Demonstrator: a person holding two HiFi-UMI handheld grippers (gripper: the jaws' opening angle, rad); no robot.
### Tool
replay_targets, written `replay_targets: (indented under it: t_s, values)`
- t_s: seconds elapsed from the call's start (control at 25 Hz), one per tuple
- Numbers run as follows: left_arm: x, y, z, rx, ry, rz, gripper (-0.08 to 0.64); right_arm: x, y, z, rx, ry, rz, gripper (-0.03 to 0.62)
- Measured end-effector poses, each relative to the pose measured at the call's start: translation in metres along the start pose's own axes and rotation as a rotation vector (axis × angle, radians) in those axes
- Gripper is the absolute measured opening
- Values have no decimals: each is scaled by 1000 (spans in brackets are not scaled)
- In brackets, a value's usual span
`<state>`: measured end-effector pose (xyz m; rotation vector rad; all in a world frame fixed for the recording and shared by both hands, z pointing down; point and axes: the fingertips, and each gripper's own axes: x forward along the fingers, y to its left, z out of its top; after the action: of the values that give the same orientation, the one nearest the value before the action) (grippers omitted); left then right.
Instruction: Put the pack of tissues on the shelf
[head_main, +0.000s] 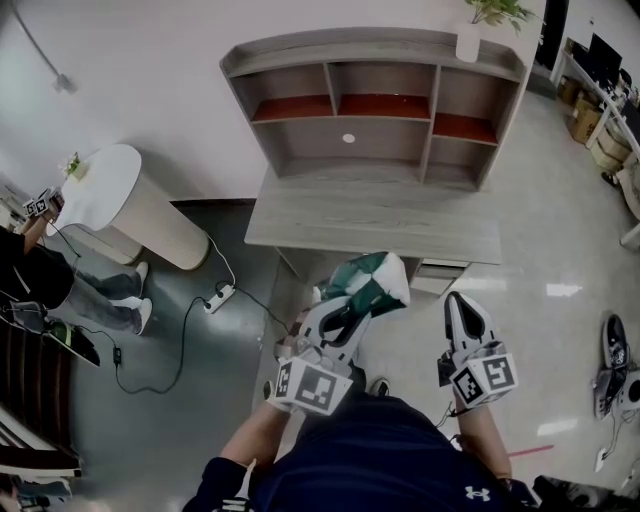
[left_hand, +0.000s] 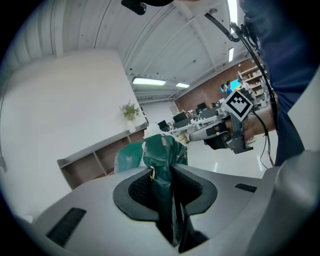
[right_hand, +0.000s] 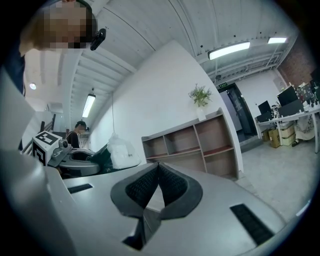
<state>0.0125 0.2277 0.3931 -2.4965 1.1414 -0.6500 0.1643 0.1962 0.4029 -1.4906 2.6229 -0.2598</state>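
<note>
Between the clenched jaws of the left gripper (left_hand: 172, 197), a soft green pack of tissues (left_hand: 162, 155) is being pinched by its crinkled plastic wrapper, in the air short of the desk (head_main: 380, 215). The right gripper (right_hand: 157, 192) is being held closed on nothing. The boxy wooden shelf (head_main: 380, 120) with open compartments is being faced; placing remains undone.

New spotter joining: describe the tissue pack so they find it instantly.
Start at the grey shelf unit against the wall. Before its desk edge, the left gripper pinches the pack of tissues. It is the only soft green-and-white bundle; the right gripper beside it is empty.
</note>
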Motion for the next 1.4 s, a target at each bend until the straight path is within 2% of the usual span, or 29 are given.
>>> replay_targets:
  t_s: [0.6, 1.4]
  values:
    - [52, 22, -8, 41, 0, -57, 92, 39, -34, -7, 23, 24, -42, 11]
    - [122, 133, -51, 12, -56, -157, 92, 160, -49, 1, -6, 57, -149, 11]
